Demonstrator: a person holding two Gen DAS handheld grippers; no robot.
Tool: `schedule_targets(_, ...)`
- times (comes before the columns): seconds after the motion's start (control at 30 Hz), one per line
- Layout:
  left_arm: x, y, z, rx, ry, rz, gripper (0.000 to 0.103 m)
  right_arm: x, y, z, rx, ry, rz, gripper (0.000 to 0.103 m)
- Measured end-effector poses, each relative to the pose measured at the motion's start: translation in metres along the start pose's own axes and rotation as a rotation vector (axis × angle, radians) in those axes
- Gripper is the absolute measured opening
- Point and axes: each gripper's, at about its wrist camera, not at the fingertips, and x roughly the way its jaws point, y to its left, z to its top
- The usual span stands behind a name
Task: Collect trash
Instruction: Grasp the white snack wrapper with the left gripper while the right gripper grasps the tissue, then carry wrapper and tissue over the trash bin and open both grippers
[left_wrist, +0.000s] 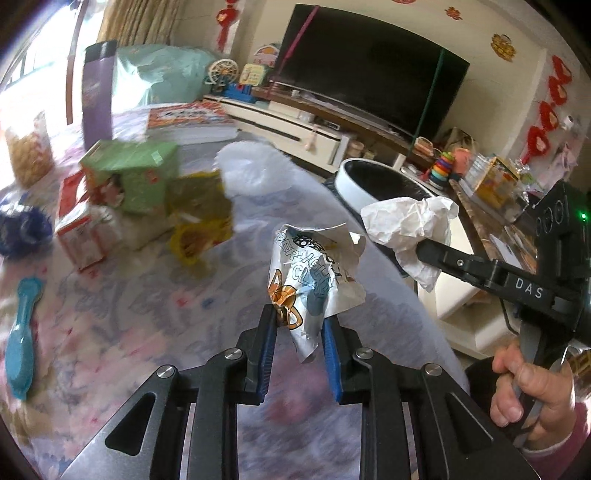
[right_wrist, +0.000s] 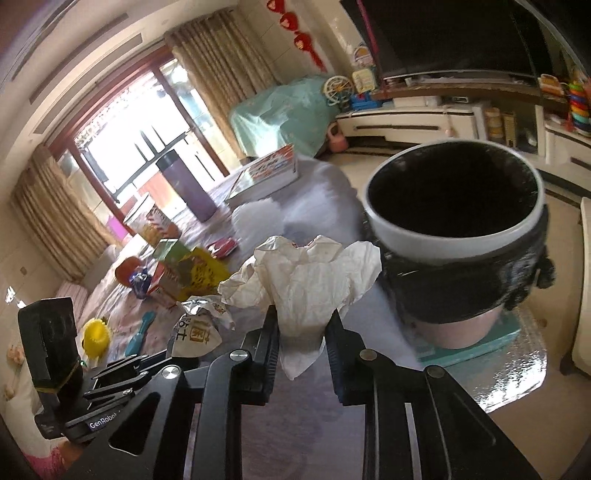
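Note:
My left gripper (left_wrist: 300, 318) is shut on a crumpled printed wrapper (left_wrist: 314, 273), held above the patterned tablecloth (left_wrist: 129, 314). The same wrapper (right_wrist: 201, 328) shows at the lower left of the right wrist view, in the left gripper (right_wrist: 173, 341). My right gripper (right_wrist: 303, 323) is shut on a crumpled white paper (right_wrist: 306, 280), just left of a white-rimmed bin (right_wrist: 454, 236) lined with a black bag. In the left wrist view the right gripper (left_wrist: 419, 251) holds that paper (left_wrist: 406, 225) in front of the bin (left_wrist: 354, 173), which stands beside the table.
Boxes and packets crowd the table's left: a green box (left_wrist: 144, 173), a yellow packet (left_wrist: 199, 221), a red-and-white carton (left_wrist: 79, 229), a purple flask (left_wrist: 96, 92), a book (left_wrist: 188, 118), a blue brush (left_wrist: 22, 332). A TV (left_wrist: 369, 70) on a cabinet stands behind.

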Motion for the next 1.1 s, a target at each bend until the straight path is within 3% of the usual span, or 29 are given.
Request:
schedule_targets(0.63, 0.045, -0.044, 0.045, 0.078, -0.019, -0.041, 0.022, -0.029, -0.052, 0.034, 0.044, -0.07, -0.098, 0.024)
schedule_targets(1.1, 0.093, -0.068, 0.084, 0.111, -0.001, -0.049, 0.023, -0.022, -0.09, 0.061, 0.071, -0.074, -0.154, 0.024)
